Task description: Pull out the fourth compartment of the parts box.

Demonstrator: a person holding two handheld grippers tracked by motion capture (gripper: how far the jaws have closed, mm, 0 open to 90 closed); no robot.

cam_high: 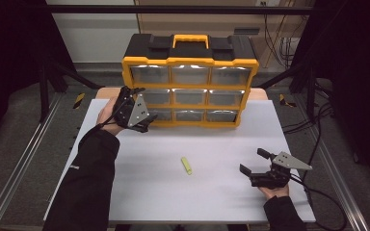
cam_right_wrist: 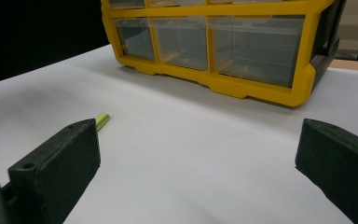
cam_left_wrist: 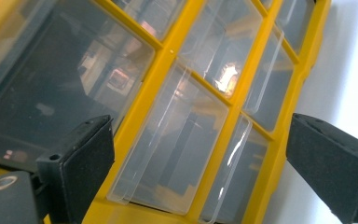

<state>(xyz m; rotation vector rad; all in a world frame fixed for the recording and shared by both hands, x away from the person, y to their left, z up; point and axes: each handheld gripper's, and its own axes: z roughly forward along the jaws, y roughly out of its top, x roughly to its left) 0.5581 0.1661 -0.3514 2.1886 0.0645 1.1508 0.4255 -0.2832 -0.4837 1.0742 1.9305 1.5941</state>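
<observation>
A yellow and black drawer cabinet (cam_high: 191,61) with three rows of clear drawers stands at the back of the white table (cam_high: 144,187). My left gripper (cam_high: 146,104) is open at the cabinet's left column, close to the lower drawers. In the left gripper view its jaws (cam_left_wrist: 198,135) stand wide apart around a clear drawer front (cam_left_wrist: 177,144), touching nothing. A small yellow-green stick (cam_high: 186,165) lies on the table in front of the cabinet. My right gripper (cam_high: 251,160) rests open at the front right, to the right of the stick (cam_right_wrist: 102,121), and holds nothing (cam_right_wrist: 198,135).
The cabinet (cam_right_wrist: 223,84) has a yellow carry handle (cam_high: 191,38) on its black top. Metal rails (cam_high: 24,159) run along both sides of the table. Cables (cam_high: 318,120) trail at the right. White table surface lies between the stick and the cabinet.
</observation>
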